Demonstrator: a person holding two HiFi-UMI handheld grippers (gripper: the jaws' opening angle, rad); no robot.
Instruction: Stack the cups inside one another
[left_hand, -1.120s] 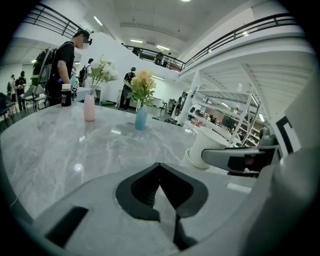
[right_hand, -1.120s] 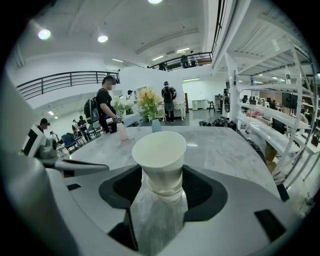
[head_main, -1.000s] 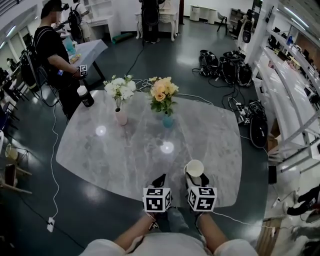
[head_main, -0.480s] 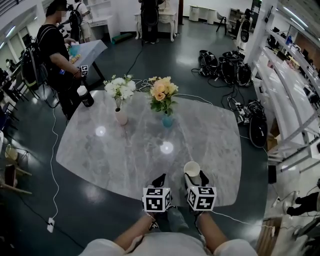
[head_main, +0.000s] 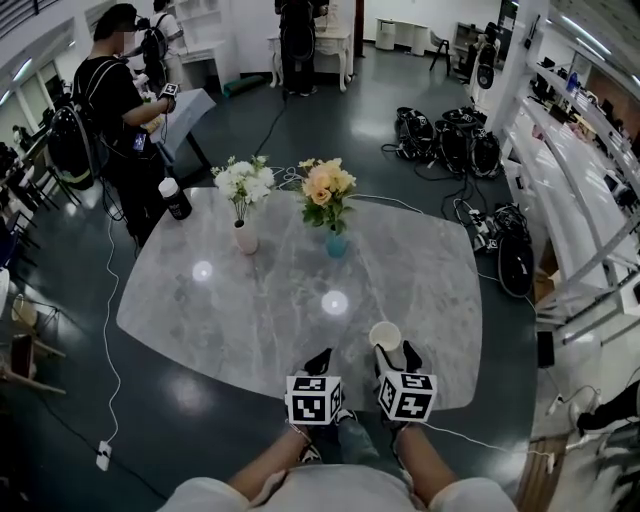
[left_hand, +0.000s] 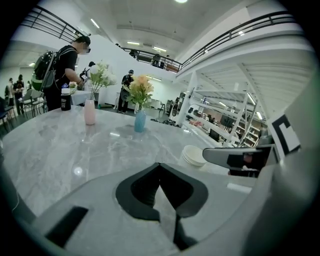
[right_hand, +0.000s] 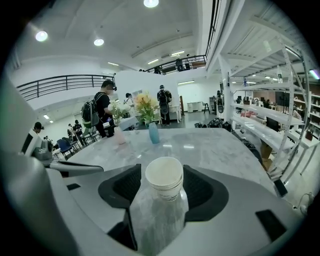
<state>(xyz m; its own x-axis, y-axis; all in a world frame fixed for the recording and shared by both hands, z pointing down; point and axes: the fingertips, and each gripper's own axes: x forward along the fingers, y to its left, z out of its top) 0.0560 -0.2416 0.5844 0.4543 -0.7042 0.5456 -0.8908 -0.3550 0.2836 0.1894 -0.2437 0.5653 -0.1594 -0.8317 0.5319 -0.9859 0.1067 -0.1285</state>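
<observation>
A stack of white paper cups (head_main: 385, 337) stands upright on the marble table (head_main: 250, 310) near its front edge. My right gripper (head_main: 395, 353) is open, with one finger on each side of the stack. In the right gripper view the cups (right_hand: 164, 179) fill most of the gap between the jaws of the right gripper (right_hand: 160, 172), and a thin slit of table shows on either side of them. My left gripper (head_main: 320, 358) is shut and empty, just left of the right one. The left gripper view shows its tips (left_hand: 160, 167) meeting, the cups (left_hand: 194, 155) off to the right.
A pink vase of white flowers (head_main: 243, 225), a blue vase of orange flowers (head_main: 335, 238) and a dark bottle (head_main: 175, 198) stand at the table's far side. A person (head_main: 115, 110) stands beyond the far left corner. Bags and cables (head_main: 450, 135) lie on the floor.
The cup stack and both grippers have hardly moved. The head view has shifted a little, and the person at the far left has moved.
</observation>
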